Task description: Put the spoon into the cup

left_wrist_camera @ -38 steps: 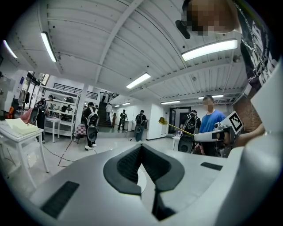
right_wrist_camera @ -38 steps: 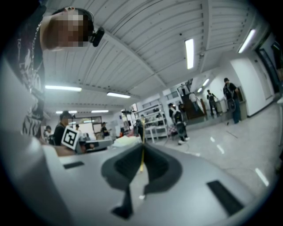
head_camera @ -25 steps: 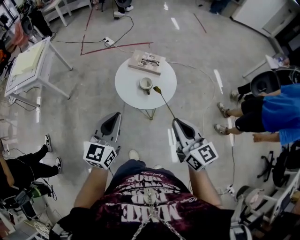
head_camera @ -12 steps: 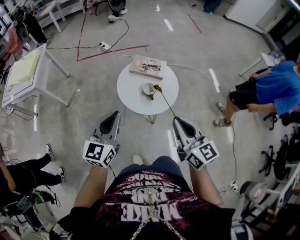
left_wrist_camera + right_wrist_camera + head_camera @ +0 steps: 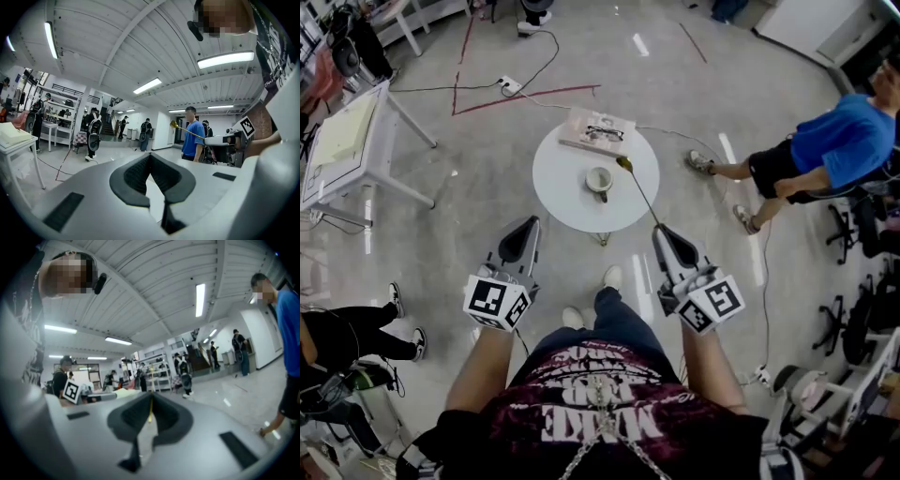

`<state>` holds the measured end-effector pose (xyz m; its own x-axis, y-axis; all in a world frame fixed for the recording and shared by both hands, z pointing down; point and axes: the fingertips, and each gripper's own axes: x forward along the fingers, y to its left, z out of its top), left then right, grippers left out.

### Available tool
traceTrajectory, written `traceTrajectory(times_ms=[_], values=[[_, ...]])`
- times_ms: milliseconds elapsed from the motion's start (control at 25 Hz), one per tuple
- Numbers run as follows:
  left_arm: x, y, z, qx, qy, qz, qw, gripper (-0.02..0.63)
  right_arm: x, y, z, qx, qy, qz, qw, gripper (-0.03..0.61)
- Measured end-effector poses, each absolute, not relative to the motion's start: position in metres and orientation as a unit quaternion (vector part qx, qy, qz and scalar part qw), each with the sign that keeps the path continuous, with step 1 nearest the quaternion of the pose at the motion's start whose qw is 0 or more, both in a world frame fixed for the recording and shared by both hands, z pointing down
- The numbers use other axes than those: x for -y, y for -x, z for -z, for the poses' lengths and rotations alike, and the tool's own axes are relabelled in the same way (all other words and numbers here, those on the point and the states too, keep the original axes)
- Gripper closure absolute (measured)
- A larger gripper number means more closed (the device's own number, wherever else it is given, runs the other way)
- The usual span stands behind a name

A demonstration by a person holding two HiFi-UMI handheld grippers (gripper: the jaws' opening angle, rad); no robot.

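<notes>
Right gripper is clamping the spoon by its handle end. The long axis is pointing ahead-left, the bowl showing just right of the cup on the bench. Left gripper is closed, empty, and farther off.

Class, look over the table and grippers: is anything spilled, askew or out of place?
Nothing stands out. The cup stands upright on the round table with nothing spilled, and the right gripper holds the spoon by its handle end.
</notes>
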<state>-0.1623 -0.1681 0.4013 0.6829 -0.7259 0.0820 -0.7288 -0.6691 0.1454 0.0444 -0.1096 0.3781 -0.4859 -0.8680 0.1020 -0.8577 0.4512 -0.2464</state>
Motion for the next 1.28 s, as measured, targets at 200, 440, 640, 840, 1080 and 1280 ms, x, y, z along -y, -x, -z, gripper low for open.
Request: traceTrajectory(times_ms=[200,440,640,840,1080,1280], values=[[0.188,0.150,-0.403,0.406,-0.909,-0.011,0.088,0.584,0.133,-0.059,-0.383,-0.855,0.499,0.139,0.019,0.543],[0.209,0.127,-0.411,0.412,-0.906,-0.017,0.094,0.584,0.158,-0.079,-0.393,-0.858,0.491,0.149,0.014,0.543],[0.224,0.118,-0.423,0.416,-0.903,-0.023,0.103,0.584,0.177,-0.087,-0.401,-0.860,0.487,0.153,0.007,0.543],[0.236,0.107,-0.437,0.419,-0.901,-0.029,0.111,0.584,0.189,-0.095,-0.417,-0.860,0.483,0.161,-0.002,0.543],[0.246,0.100,-0.459,0.424,-0.897,-0.044,0.119,0.584,0.201,-0.101,-0.444,-0.857,0.480,0.184,-0.015,0.543],[0.251,0.094,-0.473,0.427,-0.894,-0.053,0.126,0.584,0.211,-0.102,-0.458,-0.859,0.473,0.194,-0.021,0.543]])
